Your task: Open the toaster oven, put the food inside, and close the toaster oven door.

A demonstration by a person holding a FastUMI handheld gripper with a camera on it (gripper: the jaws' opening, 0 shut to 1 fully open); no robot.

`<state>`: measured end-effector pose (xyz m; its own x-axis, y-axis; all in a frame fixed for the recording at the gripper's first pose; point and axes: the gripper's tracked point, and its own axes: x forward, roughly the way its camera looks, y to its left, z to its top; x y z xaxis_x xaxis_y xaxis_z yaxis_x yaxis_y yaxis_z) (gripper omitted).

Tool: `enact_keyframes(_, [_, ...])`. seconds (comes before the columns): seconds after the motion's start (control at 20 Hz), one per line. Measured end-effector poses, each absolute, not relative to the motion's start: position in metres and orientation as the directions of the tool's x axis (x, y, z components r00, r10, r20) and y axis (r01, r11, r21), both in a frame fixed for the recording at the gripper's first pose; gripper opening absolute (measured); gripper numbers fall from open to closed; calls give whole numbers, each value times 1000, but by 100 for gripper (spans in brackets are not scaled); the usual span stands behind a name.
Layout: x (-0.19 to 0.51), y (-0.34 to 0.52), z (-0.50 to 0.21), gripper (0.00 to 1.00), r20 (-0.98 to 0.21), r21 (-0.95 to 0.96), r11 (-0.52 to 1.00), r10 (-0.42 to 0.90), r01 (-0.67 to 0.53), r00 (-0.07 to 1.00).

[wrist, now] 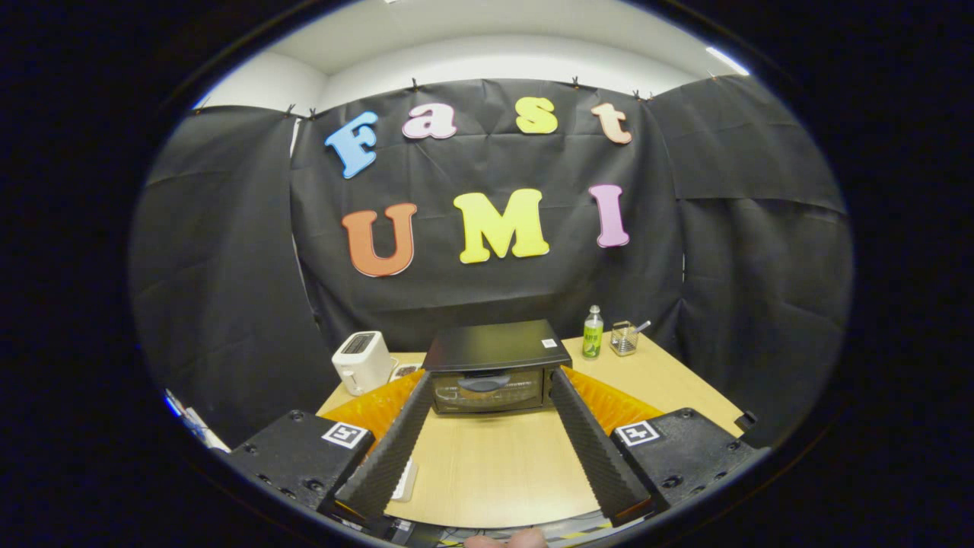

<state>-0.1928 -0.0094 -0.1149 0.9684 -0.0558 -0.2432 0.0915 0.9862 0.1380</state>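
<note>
Gripper (pixel 491 396) hanging wide open, holding nothing; oven (pixel 494 367) sitting beyond fingers, door shut. Advice: aim level at door handle (pixel 485 383), centring before closing.

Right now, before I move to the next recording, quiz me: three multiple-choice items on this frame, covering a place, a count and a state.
1. Where is the toaster oven?
A. Beyond the fingers, centred in line with the gap between them
B. Clamped between them
C. On the floor

2. How many bottles stand on the table?
A. One
B. Three
C. Five

3. How is the oven door?
A. Hanging open
B. Closed
C. Removed

Answers: 1 A, the open gripper frames the oven from a distance. 2 A, one green bottle stands beside a small wire basket. 3 B, the glass front stands upright, flush with the oven.
</note>
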Motion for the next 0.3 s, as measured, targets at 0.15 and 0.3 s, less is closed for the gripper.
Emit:
enact_keyframes(0.15, [-191, -9, -109, 100, -235, 125, 988, -59, 90, 970])
enact_keyframes(0.3, [-189, -7, -101, 100, -229, 129, 988, -54, 86, 972])
